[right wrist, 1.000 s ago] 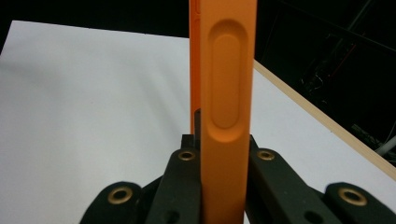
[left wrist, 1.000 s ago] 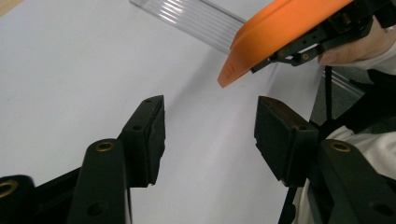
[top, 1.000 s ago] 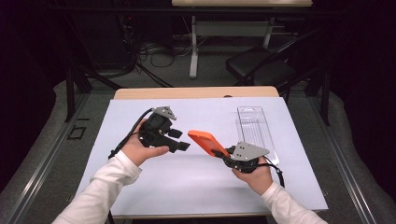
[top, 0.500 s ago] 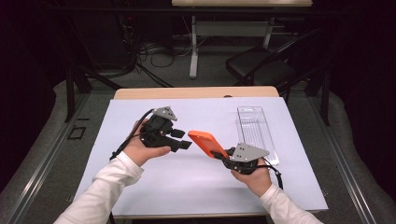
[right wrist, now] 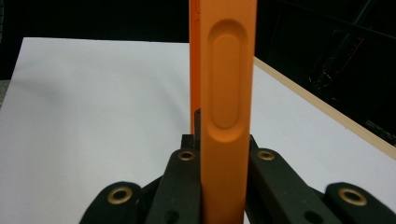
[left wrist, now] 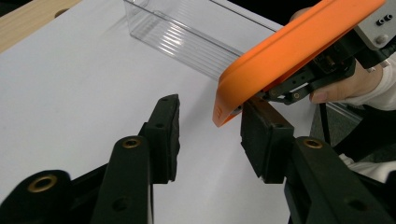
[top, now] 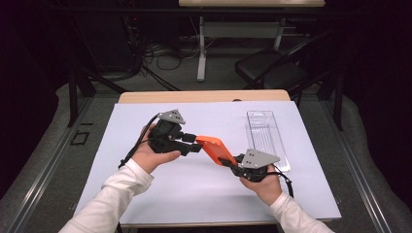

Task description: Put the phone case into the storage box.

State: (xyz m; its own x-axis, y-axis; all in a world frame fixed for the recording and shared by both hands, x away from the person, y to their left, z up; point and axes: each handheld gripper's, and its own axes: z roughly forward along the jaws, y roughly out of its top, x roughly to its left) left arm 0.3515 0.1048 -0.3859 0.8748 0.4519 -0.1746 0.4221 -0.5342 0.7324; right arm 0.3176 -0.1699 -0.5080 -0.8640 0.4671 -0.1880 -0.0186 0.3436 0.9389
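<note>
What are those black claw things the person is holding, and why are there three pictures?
Each claw is a hand-held gripper: a tool with two black jaws that a person squeezes shut to grab things. One picture comes from a camera above the table. The other two come from little cameras riding on each tool, looking along its jaws.

On the white table sheet lies a clear plastic tray. The right hand-held gripper is shut on one end of an orange case, holding it up in the air. The left hand-held gripper is at the case's other end. Its jaws have just been closing, but in its own view a gap shows, with the case's corner by one jaw, so it has no grip yet.
</note>
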